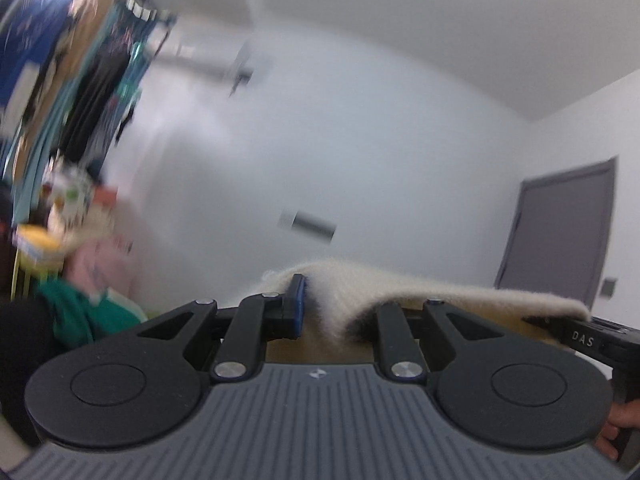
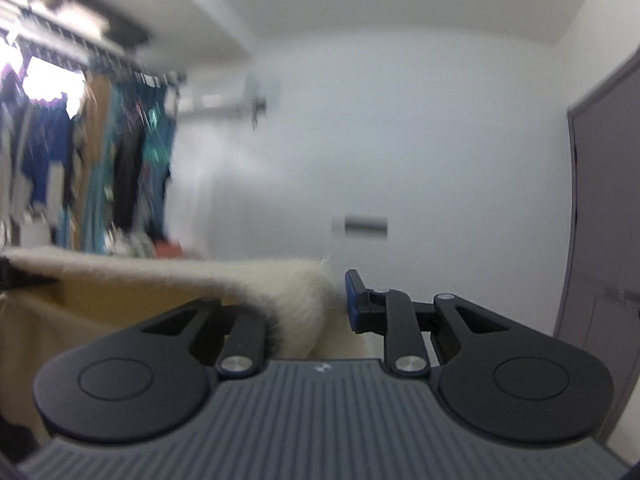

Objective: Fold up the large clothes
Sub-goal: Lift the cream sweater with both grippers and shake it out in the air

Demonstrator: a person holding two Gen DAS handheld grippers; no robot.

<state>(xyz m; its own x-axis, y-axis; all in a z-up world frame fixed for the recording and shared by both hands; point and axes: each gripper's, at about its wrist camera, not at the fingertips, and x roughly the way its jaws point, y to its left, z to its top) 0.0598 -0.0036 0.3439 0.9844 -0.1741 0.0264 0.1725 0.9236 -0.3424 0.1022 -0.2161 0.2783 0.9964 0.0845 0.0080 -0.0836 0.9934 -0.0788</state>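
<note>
Both grippers, left (image 1: 320,304) and right (image 2: 334,304), have their fingers pinched on the fuzzy cream cloth (image 1: 420,292) stretched low across the frame, so keep both ends level and pulled tight.

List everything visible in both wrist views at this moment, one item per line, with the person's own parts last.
fuzzy garment: one, cream, stretched between the two grippers, draped over their fingers
hanging clothes: several, blue, tan, teal and black, on a rail at far left
clothes pile: green, pink and other pieces, blurred, low at left
door: one, grey, right wall
wall plate: one, dark, blurred, on the white back wall
left gripper: black with blue pads, shut on the garment's edge
right gripper: same make, shut on the garment's other end
hand: one, on the right gripper's handle, bottom right of the left view
</note>
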